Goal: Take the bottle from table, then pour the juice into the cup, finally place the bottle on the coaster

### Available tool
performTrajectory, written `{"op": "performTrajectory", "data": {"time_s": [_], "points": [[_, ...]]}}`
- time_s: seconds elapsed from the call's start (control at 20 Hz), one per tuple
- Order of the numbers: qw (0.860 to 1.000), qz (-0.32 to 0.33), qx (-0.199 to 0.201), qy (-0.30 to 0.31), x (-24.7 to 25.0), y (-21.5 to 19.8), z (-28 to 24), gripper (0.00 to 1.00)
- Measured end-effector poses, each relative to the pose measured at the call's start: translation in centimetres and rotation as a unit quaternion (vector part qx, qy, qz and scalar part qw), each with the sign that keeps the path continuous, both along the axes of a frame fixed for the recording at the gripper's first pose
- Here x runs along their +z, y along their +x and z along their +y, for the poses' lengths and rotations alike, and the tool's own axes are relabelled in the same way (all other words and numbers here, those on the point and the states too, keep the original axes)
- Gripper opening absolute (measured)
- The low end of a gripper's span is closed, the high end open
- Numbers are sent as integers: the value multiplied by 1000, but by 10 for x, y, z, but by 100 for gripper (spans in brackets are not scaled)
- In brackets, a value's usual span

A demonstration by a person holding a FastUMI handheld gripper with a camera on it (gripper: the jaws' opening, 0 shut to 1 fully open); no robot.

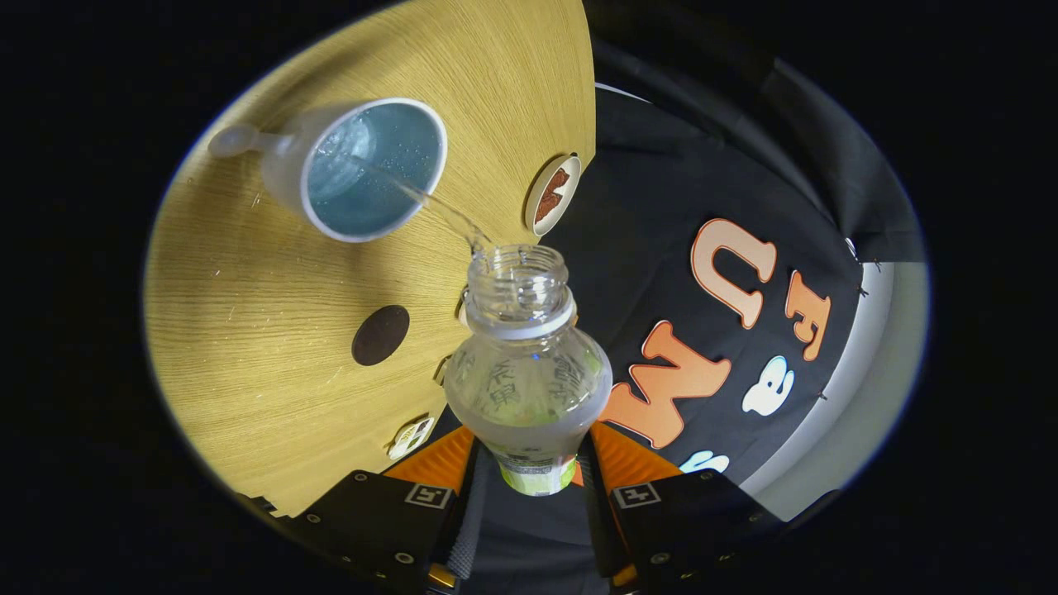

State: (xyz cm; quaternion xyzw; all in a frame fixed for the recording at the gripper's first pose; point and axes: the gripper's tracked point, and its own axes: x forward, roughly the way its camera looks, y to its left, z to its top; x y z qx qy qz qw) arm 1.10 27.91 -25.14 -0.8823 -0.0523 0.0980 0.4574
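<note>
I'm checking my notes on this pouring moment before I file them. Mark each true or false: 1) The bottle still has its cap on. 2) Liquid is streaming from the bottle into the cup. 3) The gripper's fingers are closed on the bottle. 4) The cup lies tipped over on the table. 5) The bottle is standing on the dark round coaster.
1) False. The bottle has an open mouth, no cap.
2) True. A thin stream runs from its mouth into the cup.
3) True. The gripper clamps the bottle's lower body between both fingers.
4) False. The cup stands upright on the table, already holding liquid.
5) False. The coaster is bare; the bottle is held tilted in the air.
</note>
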Motion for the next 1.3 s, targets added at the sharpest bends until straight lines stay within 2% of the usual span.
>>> {"op": "performTrajectory", "data": {"time_s": [1.3], "points": [[997,-36,40,-54,32,0,19,56]]}}
